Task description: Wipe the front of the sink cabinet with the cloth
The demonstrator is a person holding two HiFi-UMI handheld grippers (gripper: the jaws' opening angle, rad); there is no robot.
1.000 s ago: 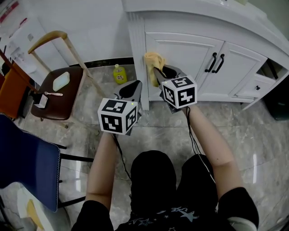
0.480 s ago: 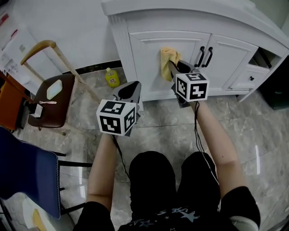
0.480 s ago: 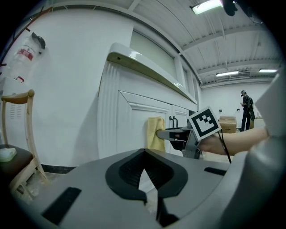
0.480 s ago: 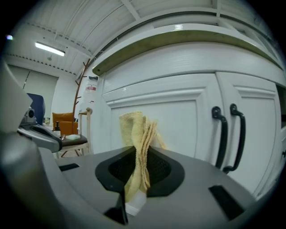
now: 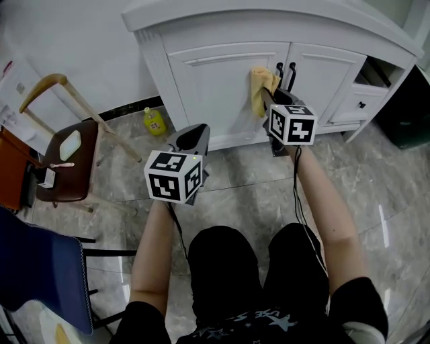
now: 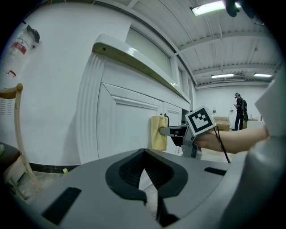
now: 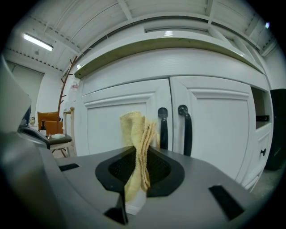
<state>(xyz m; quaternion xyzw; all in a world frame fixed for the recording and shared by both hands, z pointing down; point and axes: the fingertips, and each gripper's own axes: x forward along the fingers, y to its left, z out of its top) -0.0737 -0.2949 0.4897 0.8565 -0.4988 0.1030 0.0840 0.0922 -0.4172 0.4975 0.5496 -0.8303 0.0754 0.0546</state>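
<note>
Right gripper view first: the right gripper's [image 7: 136,174] fingers [image 7: 161,172] are clamped tight on the yellow cloth [image 7: 136,129], which stands up out of them in a bunched, folded strip. Just behind the cloth is the white sink cabinet [image 7: 214,120], and the two black door handles [image 7: 185,129] sit just to the cloth's right.

From the left gripper view you can see the cloth lying flat against the left door, apparently touching it, with the right gripper held level behind it.

Over on the left gripper [image 6: 149,192], the fingers [image 6: 125,172] are pulled in to a narrow slit with nothing between them. It's held low and back from the cabinet, well apart from the cloth, pointing toward the left door panel.

Head view shows the wider layout. Both forearms reach forward, the right one further, up to the middle of the cabinet front under the worktop [image 5: 269,20]. On the cabinet's right side there's an open compartment with a small drawer [image 5: 356,107] under it that has a black knob. A little yellow bottle [image 5: 154,121] stands on the marble floor [image 5: 235,175] near the cabinet's left corner. Further left is a brown chair [image 5: 70,168] with a white object on its seat, and a blue chair back [image 5: 40,269] shows at the lower left edge.
</note>
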